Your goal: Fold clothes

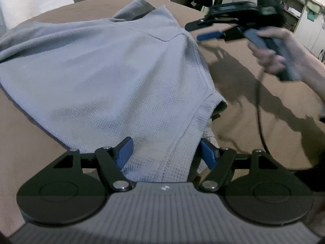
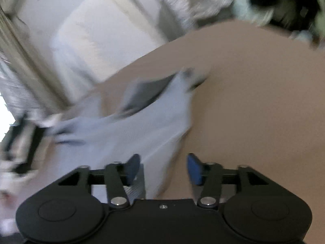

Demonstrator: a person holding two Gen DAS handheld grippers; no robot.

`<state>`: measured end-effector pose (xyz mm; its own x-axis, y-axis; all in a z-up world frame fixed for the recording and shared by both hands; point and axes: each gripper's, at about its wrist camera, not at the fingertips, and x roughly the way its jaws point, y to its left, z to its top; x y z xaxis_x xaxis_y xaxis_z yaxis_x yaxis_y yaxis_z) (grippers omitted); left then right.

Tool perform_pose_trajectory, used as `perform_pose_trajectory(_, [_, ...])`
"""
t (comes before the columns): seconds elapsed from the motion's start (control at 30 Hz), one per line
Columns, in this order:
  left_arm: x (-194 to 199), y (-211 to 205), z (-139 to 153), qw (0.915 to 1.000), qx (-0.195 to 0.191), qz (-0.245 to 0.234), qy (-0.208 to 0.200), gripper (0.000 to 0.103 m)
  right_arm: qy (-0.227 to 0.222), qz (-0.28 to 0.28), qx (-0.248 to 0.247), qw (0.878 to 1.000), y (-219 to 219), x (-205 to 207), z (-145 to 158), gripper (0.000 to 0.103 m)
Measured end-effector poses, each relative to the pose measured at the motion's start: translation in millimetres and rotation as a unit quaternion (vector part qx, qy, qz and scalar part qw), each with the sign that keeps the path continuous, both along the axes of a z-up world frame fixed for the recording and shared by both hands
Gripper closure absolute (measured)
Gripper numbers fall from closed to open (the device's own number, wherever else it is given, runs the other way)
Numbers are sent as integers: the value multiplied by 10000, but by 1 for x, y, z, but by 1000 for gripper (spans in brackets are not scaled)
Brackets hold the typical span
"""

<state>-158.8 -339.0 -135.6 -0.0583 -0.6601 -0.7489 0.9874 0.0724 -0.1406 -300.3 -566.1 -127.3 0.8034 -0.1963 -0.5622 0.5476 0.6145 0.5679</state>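
Shirt (image 1: 113, 71) on brown table (image 1: 254, 111), sleeve folded in, still unfinished. Left gripper (image 1: 166, 152) jaws wide around hem, grip unclear. Right gripper (image 2: 163, 167) open, empty.

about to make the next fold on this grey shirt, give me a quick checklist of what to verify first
1. Left tool around the shirt edge: cloth lies between its fingers; whether they pinch it, cannot tell.
2. Right tool free of cloth: ok, fingers apart, nothing pinched.
3. Right tool off the shirt: ok, it hangs in the air over the table, beside the shoulder.
4. Shirt fully on the table: cannot tell, its left side runs out of view.
5. Shirt lying flat: not ok, ridges and a lifted collar.
6. Cable off the shirt: ok.
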Motion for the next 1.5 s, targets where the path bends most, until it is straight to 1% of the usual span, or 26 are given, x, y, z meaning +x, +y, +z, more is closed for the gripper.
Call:
perform_pose_trajectory(0.03, [0,1,0,10000,-9,5,-12,35,-137,193,261,9994,10,-1,-5,38])
perform_pose_trajectory(0.1, [1,4,2,9999,34,85,-119,77,-272,493,551,9969,30,2,-15,38])
perform_pose_trajectory(0.13, [3,7,5,9997,89,148,-196,95,-254,607,453,9968,41,5,-19,41])
perform_pose_trajectory(0.17, [10,9,10,9996,140,257,-20,95,-103,707,124,9974,54,11,-18,72])
perform_pose_trajectory(0.2, [18,13,18,9991,143,318,261,95,41,814,-178,9965,64,16,-17,92])
perform_pose_trajectory(0.23, [25,17,26,9977,138,370,553,95,115,942,-394,9947,69,17,-12,92])
perform_pose_trajectory(0.3, [27,27,46,9989,126,186,419,95,-23,1177,-717,9905,78,14,8,92])
perform_pose_trajectory(0.37, [23,29,51,9991,350,7,245,95,-85,1379,-594,9886,77,12,17,93])
perform_pose_trajectory(0.43, [17,25,42,9975,691,-94,83,95,175,1568,-543,9860,78,13,12,95])
perform_pose_trajectory(0.5, [12,23,29,9952,966,-96,-94,95,602,1757,-325,9821,80,15,-10,95])
perform_pose_trajectory(0.53, [13,25,28,9957,928,-41,-50,95,734,1786,-236,9809,83,16,-18,95])
perform_pose_trajectory(0.63, [22,31,30,9968,757,177,203,93,656,1858,-206,9802,87,9,-23,94])
perform_pose_trajectory(0.73, [37,47,35,9942,697,456,682,90,431,1912,-2,9806,76,-7,-16,79])
perform_pose_trajectory(0.77, [42,53,35,9927,713,504,837,84,357,1828,-79,9825,71,-11,-12,59])
perform_pose_trajectory(0.8, [48,60,35,9905,780,575,978,79,353,1605,-216,9862,67,-12,-7,44])
perform_pose_trajectory(0.87, [59,73,35,9864,794,788,1204,53,308,1031,-395,9934,47,-17,-1,40])
perform_pose_trajectory(0.93, [76,83,33,9773,601,1114,1699,46,40,562,-256,9981,17,-18,-1,39])
perform_pose_trajectory(1.03, [99,89,25,9522,434,1547,2600,45,-145,77,82,9998,-29,-7,-13,38])
perform_pose_trajectory(1.07, [103,86,23,9477,382,1643,2710,42,-133,68,99,9998,-38,2,-17,38])
perform_pose_trajectory(1.17, [107,68,12,9459,478,1892,2592,31,-99,41,149,9998,-67,30,-28,37])
perform_pose_trajectory(1.23, [109,54,1,9455,540,1892,2593,30,-133,102,99,9998,-79,51,-32,33])
perform_pose_trajectory(1.3, [107,44,-8,9480,420,1882,2532,37,-196,205,-29,9996,-85,72,-32,30])
perform_pose_trajectory(1.33, [102,40,-8,9543,336,1821,2345,92,-186,243,-130,9994,-87,82,-32,31])
perform_pose_trajectory(1.37, [96,36,-8,9594,384,1753,2177,98,-89,291,-358,9989,-86,90,-29,52])
perform_pose_trajectory(1.4, [91,37,-6,9609,360,1775,2092,98,8,338,-586,9977,-85,97,-27,92])
perform_pose_trajectory(1.5, [87,53,11,9629,62,1810,2002,98,19,200,-1378,9903,-66,93,-9,93])
